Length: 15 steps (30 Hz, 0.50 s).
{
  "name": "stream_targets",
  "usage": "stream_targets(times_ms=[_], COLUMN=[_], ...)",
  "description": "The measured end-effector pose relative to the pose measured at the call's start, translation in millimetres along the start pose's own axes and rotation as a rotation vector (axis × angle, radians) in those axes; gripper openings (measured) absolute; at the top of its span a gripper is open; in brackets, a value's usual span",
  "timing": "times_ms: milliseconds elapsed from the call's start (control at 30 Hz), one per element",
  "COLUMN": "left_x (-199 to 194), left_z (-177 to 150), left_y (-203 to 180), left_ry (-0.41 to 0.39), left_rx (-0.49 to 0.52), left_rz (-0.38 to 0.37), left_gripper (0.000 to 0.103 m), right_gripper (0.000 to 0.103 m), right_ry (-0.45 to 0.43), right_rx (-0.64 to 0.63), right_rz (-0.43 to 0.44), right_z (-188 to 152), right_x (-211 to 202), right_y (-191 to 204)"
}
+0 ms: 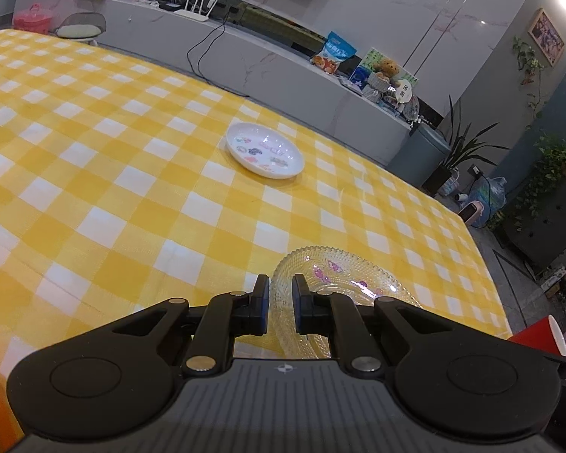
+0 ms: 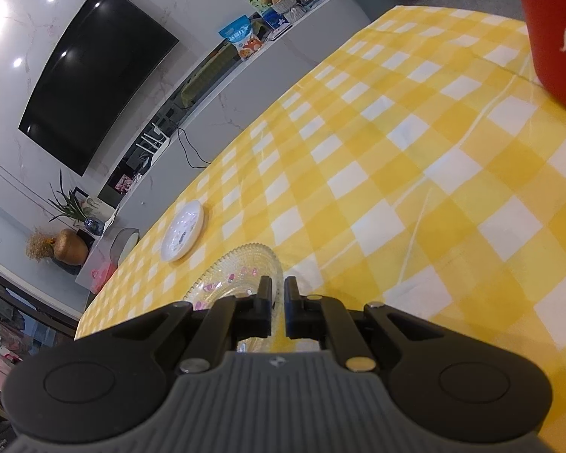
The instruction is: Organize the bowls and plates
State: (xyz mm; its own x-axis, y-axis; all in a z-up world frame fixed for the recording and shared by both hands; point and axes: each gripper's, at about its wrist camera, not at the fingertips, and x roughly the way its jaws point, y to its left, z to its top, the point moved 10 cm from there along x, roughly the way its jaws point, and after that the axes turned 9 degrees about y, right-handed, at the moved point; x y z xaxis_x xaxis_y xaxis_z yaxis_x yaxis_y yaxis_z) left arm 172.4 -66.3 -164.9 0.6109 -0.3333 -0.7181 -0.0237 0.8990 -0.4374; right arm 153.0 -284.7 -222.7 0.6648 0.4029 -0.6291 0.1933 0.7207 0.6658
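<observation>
The clear glass plate (image 1: pixel 343 279) sits near the table's right edge, and both the left gripper (image 1: pixel 281 294) and right gripper (image 2: pixel 278 296) look clenched on its rim from opposite sides, though neither view proves the pads truly bite. The white plate (image 1: pixel 265 150) lies well apart, farther across the yellow checked tablecloth (image 1: pixel 132 188). Slick beaded glass could slip if either hand pulls unevenly, and the red cup (image 2: pixel 554 34) stands near enough to be knocked.

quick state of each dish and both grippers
clear glass beaded plate: flat on the yellow checked tablecloth, rim between both grippers' fingers
white round plate with stickers: flat, untouched
red cup: upright
left gripper: narrow gap
right gripper: narrow gap
</observation>
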Motion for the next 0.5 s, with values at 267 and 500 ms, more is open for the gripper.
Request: stream_targets(times_ms=[267,500], left_x=[-23.1,-42.2], left_z=[-7.9,-22.3], left_y=[-5.8,-4.3], left_ry=[-0.011,-0.012], left_rx=[-0.002,0.001], left_rz=[-0.018,-0.015], left_gripper=[0.013,0.013], right_gripper=[0.004,0.004], right_ry=[0.018,0.035], right_rx=[0.0,0.002], right_rz=[-0.001,-0.005], right_z=[-11.5,-29.6], right_x=[-25.8,-44.6], right_y=[4.3,4.3])
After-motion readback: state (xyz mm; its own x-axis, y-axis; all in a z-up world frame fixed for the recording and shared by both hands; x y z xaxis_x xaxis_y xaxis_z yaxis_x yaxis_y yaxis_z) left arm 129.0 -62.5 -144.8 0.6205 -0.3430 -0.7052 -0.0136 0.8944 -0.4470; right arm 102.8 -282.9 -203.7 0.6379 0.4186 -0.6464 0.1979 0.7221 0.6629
